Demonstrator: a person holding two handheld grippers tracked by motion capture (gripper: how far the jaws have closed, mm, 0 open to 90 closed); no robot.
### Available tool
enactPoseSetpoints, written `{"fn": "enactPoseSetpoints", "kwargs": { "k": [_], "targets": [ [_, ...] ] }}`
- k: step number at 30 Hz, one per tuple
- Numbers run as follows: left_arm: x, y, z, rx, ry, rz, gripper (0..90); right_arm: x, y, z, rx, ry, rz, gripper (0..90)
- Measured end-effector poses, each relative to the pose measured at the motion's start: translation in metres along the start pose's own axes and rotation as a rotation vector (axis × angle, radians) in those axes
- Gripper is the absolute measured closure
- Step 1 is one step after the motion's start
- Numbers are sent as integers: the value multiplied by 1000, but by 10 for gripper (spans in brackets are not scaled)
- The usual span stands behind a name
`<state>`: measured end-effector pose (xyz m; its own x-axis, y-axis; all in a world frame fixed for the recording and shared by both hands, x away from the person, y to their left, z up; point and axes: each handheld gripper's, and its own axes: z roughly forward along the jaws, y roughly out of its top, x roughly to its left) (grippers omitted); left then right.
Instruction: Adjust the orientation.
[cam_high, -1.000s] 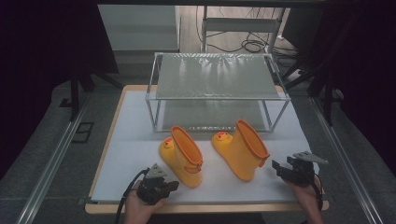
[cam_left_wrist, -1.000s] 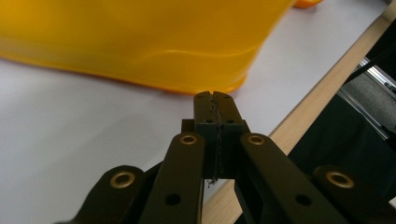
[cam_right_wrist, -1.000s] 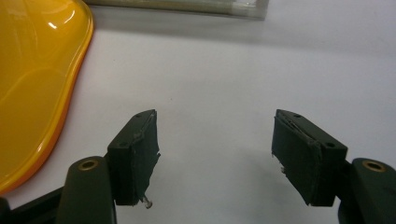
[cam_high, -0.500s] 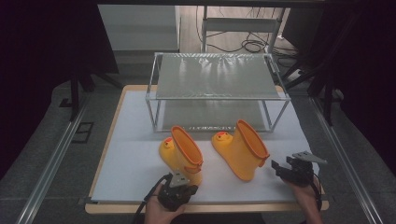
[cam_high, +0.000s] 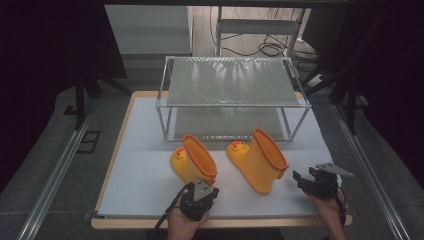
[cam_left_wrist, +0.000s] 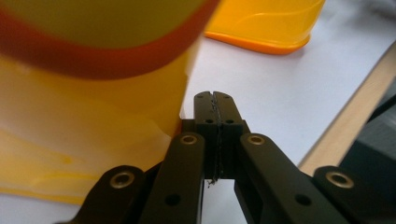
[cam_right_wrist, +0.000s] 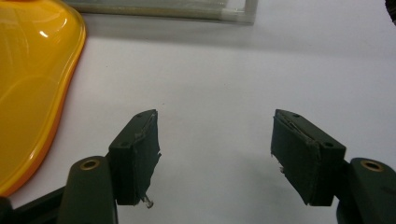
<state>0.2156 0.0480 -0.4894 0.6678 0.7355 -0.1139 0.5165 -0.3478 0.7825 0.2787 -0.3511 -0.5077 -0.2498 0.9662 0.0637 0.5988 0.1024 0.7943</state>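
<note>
Two yellow rubber boots with orange rims and duck faces stand on the white mat. The left boot has my left gripper right behind its shaft, close to its heel. In the left gripper view the jaws are shut with nothing between them, and the left boot is just to their left. The right boot leans with its sole toward my right gripper. That gripper stands open over bare mat, with the boot's sole at its left.
A two-level metal-framed rack stands behind the boots, and its lower edge is ahead of the right gripper. The mat lies on a wooden table whose front edge runs just under both hands.
My left gripper has slid to the right along the front of the mat and now sits behind the left boot. The right gripper and both boots have stayed put.
</note>
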Motion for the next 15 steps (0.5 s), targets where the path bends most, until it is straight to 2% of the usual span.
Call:
{"fn": "enactPoseSetpoints", "kwargs": {
  "k": [9,15],
  "targets": [
    [8,-12,-14,-6,6,-30,900,-2,-1,-1,-7,-8,13,323],
    [25,-28,-35,-6,-3,-89,900,-4,0,-2,-10,-10,20,324]
  ]
}}
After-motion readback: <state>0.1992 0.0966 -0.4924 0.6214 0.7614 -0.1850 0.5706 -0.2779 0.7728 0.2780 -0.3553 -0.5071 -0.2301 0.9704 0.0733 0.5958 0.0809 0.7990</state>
